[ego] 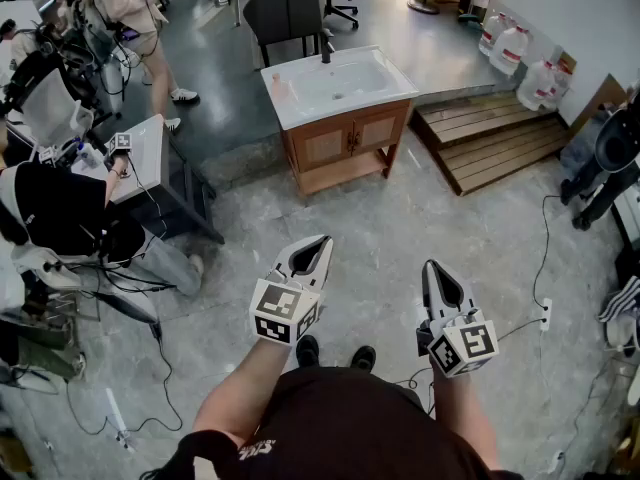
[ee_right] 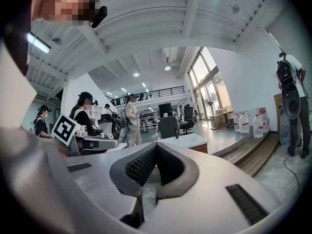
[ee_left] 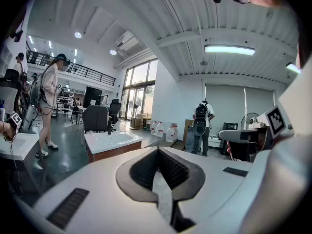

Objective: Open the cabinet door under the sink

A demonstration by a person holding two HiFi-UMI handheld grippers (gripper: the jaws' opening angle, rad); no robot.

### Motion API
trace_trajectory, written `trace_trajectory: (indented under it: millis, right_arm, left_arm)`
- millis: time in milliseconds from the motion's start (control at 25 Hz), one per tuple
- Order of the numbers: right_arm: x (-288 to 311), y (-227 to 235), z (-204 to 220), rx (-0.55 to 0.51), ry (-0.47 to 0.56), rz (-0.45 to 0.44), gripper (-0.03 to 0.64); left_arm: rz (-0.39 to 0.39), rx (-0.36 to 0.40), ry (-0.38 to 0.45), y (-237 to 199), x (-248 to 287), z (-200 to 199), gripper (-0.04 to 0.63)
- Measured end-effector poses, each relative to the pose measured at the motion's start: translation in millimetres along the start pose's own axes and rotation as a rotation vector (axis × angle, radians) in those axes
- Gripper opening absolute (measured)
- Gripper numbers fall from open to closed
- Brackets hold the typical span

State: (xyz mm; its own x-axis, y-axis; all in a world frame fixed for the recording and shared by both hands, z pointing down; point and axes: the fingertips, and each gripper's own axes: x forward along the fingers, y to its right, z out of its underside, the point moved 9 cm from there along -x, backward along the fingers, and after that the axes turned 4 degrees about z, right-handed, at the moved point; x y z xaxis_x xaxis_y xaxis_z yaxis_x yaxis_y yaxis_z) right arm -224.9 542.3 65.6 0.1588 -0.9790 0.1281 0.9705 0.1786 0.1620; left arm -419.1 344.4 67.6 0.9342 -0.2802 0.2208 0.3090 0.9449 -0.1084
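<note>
Far across floor, well apart from both grippers: sink (ego: 290, 106) on wooden cabinet (ego: 340, 174), 2 doors (ego: 325, 148) shut. Left gripper (ego: 318, 242), right gripper (ego: 435, 268): jaws together, empty. Doors likely light, rigid; take small central handles (ego: 352, 140), pull gently.

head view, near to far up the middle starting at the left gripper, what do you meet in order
left gripper → wooden cabinet → white sink → grey chair
</note>
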Motion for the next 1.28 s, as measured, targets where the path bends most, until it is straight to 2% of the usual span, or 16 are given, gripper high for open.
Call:
trace_trajectory:
  millis: [360,560,800,1040,1280]
  right_arm:
    - [-10.7,14.7,-7.4,0.018,-0.028,-0.01,0.009]
    - [-19.0,37.9,1.1,-0.006,-0.013,-0.068,0.011]
    - [-22.5,62.3,4.5,0.041,-0.018,-0.083,0.011]
    - [0.4,76.0,4.1,0.063,-0.034,-0.098,0.012]
    - [51.1,97.4,1.8,0.073,-0.069,-0.092,0.012]
  left_arm:
    - [-0.013,-0.007,-0.016,23.1,17.2,1.3,0.009]
    - [-0.025,0.006,-0.015,45.0,32.2,3.3,0.011]
    - [-0.023,0.013,-0.037,62.6,48.4,5.0,0.011]
    - [-0.029,-0.018,-0.046,50.9,75.1,8.5,0.011]
    - [-0.009,-0.048,-0.032,14.5,129.0,5.2,0.011]
